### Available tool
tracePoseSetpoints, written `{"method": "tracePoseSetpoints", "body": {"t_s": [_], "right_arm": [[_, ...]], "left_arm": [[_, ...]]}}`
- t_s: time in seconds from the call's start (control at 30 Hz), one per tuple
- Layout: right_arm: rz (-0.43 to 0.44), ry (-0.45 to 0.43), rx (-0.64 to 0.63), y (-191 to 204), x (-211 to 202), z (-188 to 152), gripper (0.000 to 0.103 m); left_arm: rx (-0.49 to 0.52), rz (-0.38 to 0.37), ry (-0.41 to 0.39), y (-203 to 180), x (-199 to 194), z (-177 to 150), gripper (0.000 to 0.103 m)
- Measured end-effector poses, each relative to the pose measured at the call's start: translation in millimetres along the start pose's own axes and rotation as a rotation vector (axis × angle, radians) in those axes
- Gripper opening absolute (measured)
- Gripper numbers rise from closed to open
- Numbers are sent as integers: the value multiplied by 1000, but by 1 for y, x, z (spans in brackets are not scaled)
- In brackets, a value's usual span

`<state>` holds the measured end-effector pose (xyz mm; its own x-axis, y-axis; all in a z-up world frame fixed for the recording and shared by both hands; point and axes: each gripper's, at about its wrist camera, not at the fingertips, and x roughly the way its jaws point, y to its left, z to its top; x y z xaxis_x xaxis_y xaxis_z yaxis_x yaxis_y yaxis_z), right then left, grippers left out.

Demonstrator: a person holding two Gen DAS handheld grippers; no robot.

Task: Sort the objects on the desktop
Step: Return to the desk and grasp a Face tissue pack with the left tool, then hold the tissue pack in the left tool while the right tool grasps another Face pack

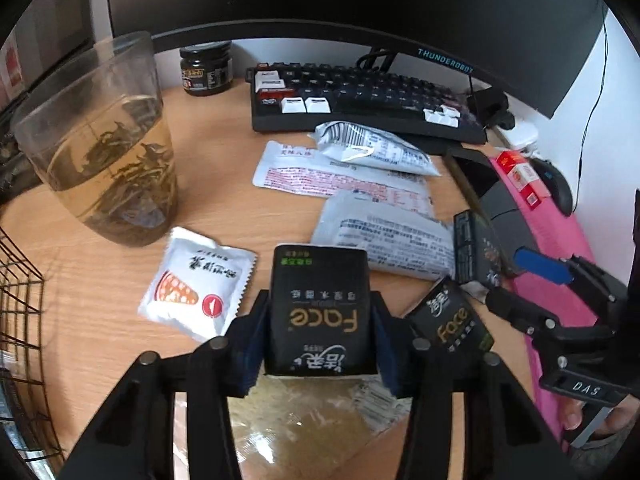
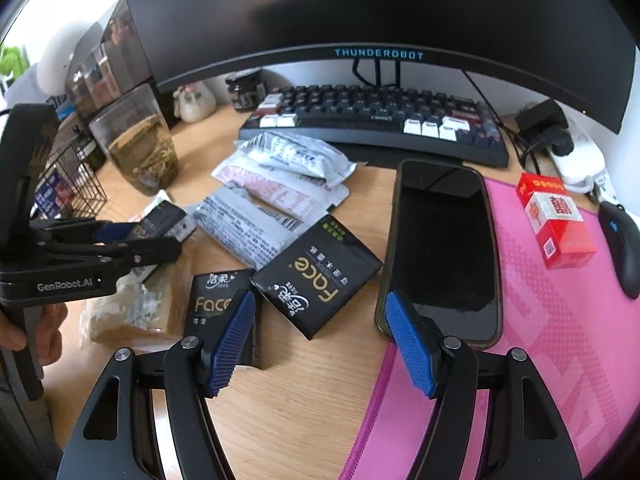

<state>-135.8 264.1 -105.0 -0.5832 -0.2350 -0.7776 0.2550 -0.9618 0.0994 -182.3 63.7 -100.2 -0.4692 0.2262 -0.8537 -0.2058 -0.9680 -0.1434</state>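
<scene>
A light wooden desk (image 2: 280,392) stands against a white wall (image 2: 432,76), daylight at the left.

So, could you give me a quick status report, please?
Left gripper shut on a tissue pack. Right gripper open, empty. Two packs left, phone beside them.

The monitor (image 2: 376,12) is cut off by the top edge above the keyboard (image 2: 372,128). A wire basket (image 1: 20,304) runs off the left edge. The small print on the silver sachets (image 2: 256,216) near the keyboard is too small to read. The left gripper (image 1: 320,320) hides the lower end of its black tissue pack (image 1: 319,312); a crumpled clear wrapper (image 1: 304,412) beneath is perhaps plastic.
</scene>
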Motion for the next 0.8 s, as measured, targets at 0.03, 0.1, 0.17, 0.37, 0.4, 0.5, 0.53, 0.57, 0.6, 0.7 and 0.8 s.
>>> {"method": "tracePoseSetpoints", "body": {"t_s": [0.03,0.1,0.17,0.37,0.4,0.5,0.53,0.57,0.6,0.7,0.8], "right_arm": [[-2,0,-1,0,0,0,68],[3,1,-1,0,0,-1,68],[7,0,-11,1,1,2,68],[3,21,-37,2,19,22,79],[5,26,-32,1,23,26,79],[-19,27,-50,4,35,36,79],[-31,23,-54,5,36,37,79],[-28,19,-56,6,36,37,79],[-18,20,-63,8,36,36,79],[-3,39,-89,14,33,27,79],[17,37,-111,16,21,13,77]], "left_arm": [[0,2,-3,0,-3,-1,52],[-1,5,-9,2,-9,-4,52],[-4,13,-11,6,-17,-7,52],[-25,15,-3,18,-27,-17,52],[-25,11,-1,18,-27,-19,52],[-24,-1,5,19,-28,-23,52],[-25,-1,4,19,-28,-23,52],[-23,-1,4,18,-29,-24,52],[-22,-1,3,18,-30,-25,52],[-20,1,0,18,-35,-27,52],[-19,5,0,19,-37,-29,52]]}}
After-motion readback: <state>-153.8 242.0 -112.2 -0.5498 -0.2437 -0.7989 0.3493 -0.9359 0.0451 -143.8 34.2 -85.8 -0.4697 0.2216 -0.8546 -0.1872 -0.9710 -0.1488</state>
